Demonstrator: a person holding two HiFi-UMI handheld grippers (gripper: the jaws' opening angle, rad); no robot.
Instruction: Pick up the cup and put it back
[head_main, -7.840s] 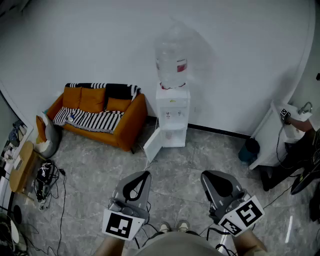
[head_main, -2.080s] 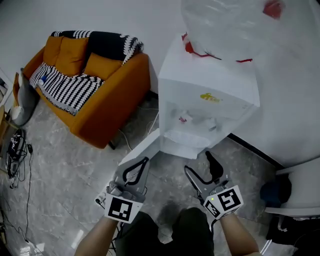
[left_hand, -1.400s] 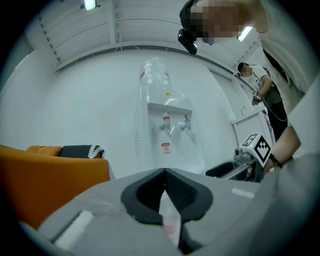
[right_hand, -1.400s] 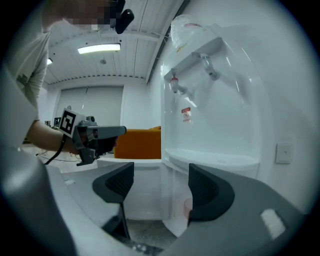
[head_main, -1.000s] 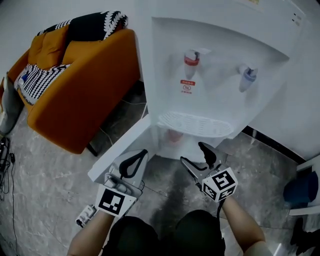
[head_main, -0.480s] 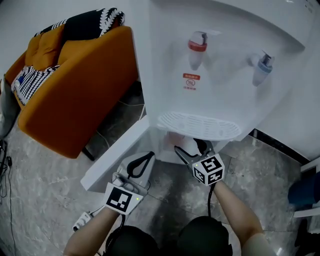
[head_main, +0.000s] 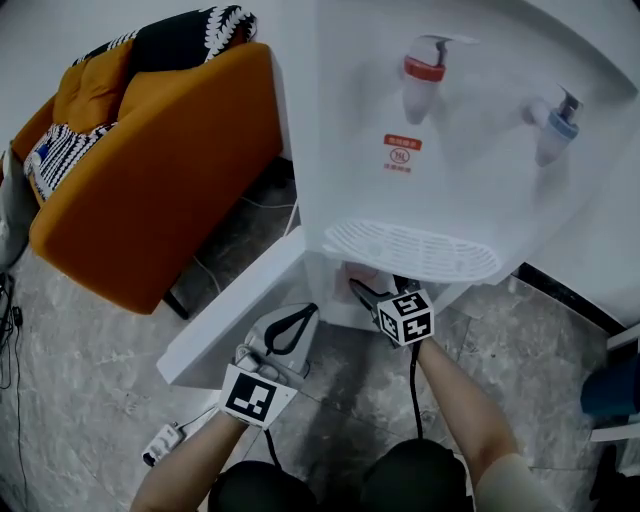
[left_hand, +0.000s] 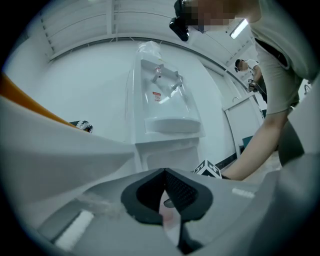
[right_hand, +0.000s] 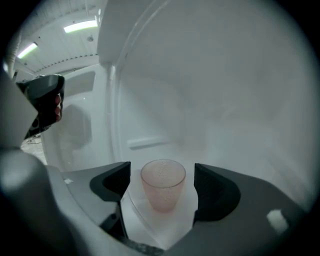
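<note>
Where the cup stands: the pink, pebbled, see-through plastic cup is upright on the white floor of the low compartment of the white water dispenser, under its drip tray.
Right gripper: it reaches into this compartment; its jaws are opening, and the cup is between them, with a gap on each side, so no pad presses on it.
Left gripper: its jaws are closed together and carry nothing; it is in front of the open white compartment door.
Dispenser front: a red tap on the left, a blue tap on the right.
Beside it: an orange sofa with a black-and-white striped blanket.
</note>
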